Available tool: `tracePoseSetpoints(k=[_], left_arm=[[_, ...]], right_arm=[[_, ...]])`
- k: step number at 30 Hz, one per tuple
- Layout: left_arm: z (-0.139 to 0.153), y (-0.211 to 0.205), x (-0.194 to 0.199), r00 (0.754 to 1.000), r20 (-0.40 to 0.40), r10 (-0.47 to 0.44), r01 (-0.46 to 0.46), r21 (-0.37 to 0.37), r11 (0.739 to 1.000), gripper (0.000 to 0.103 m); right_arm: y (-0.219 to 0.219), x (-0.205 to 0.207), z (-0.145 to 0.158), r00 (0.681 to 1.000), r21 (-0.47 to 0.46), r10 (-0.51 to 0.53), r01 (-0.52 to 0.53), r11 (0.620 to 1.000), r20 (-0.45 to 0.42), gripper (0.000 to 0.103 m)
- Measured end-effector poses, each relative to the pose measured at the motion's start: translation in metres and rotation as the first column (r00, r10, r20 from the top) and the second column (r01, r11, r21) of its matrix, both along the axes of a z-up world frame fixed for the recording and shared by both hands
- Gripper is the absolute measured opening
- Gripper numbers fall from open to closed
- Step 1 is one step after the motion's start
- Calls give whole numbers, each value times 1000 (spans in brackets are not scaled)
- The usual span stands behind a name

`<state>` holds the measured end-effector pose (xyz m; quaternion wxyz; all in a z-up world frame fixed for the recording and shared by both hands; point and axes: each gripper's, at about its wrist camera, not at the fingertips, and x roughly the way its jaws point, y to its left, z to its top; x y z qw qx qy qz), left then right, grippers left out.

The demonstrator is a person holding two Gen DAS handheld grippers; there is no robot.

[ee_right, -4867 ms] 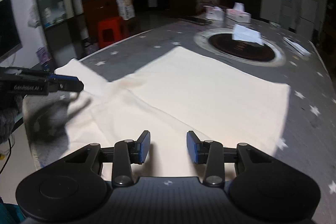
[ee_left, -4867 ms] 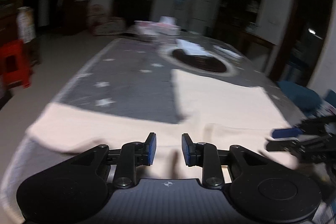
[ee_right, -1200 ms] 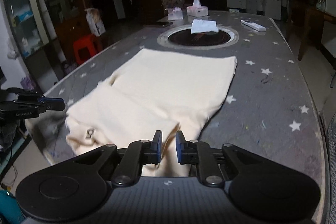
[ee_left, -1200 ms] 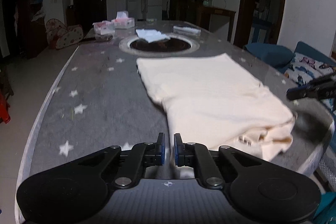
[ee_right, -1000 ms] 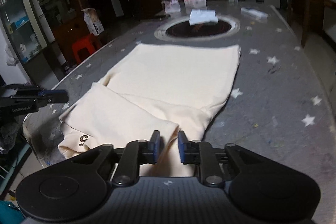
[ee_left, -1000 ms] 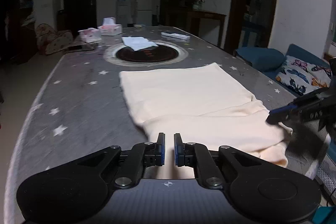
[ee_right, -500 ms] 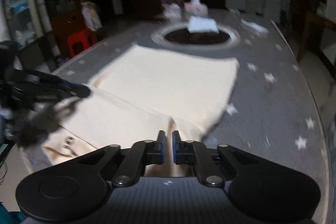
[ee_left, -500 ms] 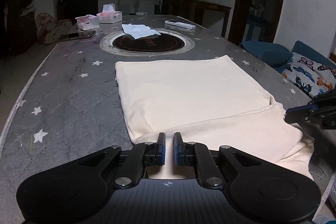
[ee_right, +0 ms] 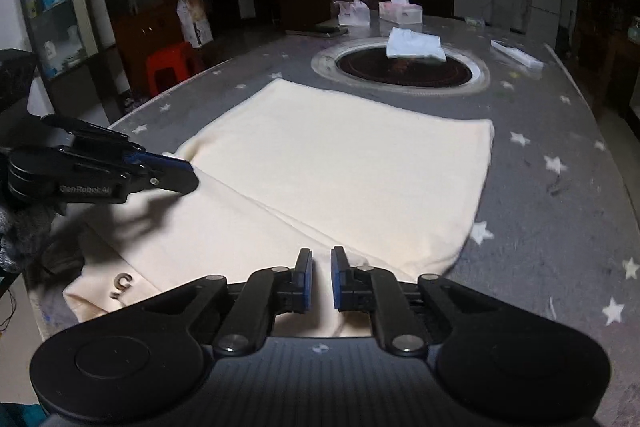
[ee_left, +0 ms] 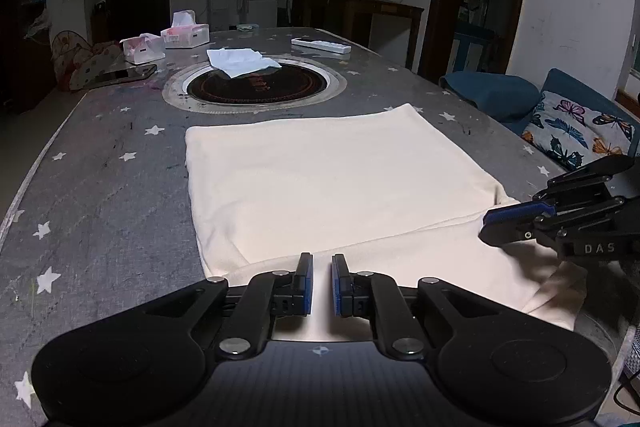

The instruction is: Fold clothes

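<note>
Garment point(ee_left: 340, 187) lay folded ahead of both fingertips; left gripper point(ee_left: 321, 285) and right gripper point(ee_right: 321, 283) pinched narrow on its near fold.

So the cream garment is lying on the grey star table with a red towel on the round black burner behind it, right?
Not quite: the cloth on the round black burner is white, not red, as the left wrist view shows. The cream garment does lie on the grey star table.

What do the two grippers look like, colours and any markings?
Both are matte black with two linkage fingers, silver pivot screws and blue pads. The left gripper carries "GenRobot.AI" lettering on its side, seen from the right wrist. The right gripper shows "DAS" on its side, seen from the left wrist. Each has a ribbed dark body.
</note>
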<state>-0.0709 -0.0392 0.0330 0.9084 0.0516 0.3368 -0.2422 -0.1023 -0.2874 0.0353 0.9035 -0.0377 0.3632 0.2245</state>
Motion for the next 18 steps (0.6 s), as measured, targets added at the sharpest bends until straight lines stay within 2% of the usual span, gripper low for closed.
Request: tracePoseSetpoints(k=[2, 5, 8, 10, 12, 15, 18], left_arm=[[4, -1, -9, 1000, 16, -22, 21, 8, 1000, 16], [8, -6, -24, 997, 33, -65, 65, 16, 998, 16], [5, -13, -40, 992, 30, -122, 122, 18, 992, 21], [-2, -17, -49, 989, 21, -144, 143, 48, 989, 24], [-5, -18, -56, 988, 35, -147, 145, 68, 987, 26], [2, -13, -64, 989, 41, -141, 139, 60, 989, 29], [9, -5, -74, 989, 57, -140, 136, 63, 989, 29]], right_arm=[[0, -6, 6, 1000, 0, 11, -11, 1000, 13, 11], [5, -21, 14, 997, -21, 64, -63, 998, 39, 17], [9, -31, 9, 995, -38, 93, -92, 995, 22, 19], [10, -35, 4, 995, -50, 98, -97, 994, 11, 21], [10, -41, 5, 995, -54, 100, -99, 994, 26, 21], [11, -49, 7, 994, -57, 105, -102, 993, 44, 28], [11, -51, 1, 994, -68, 108, -106, 992, 32, 28]])
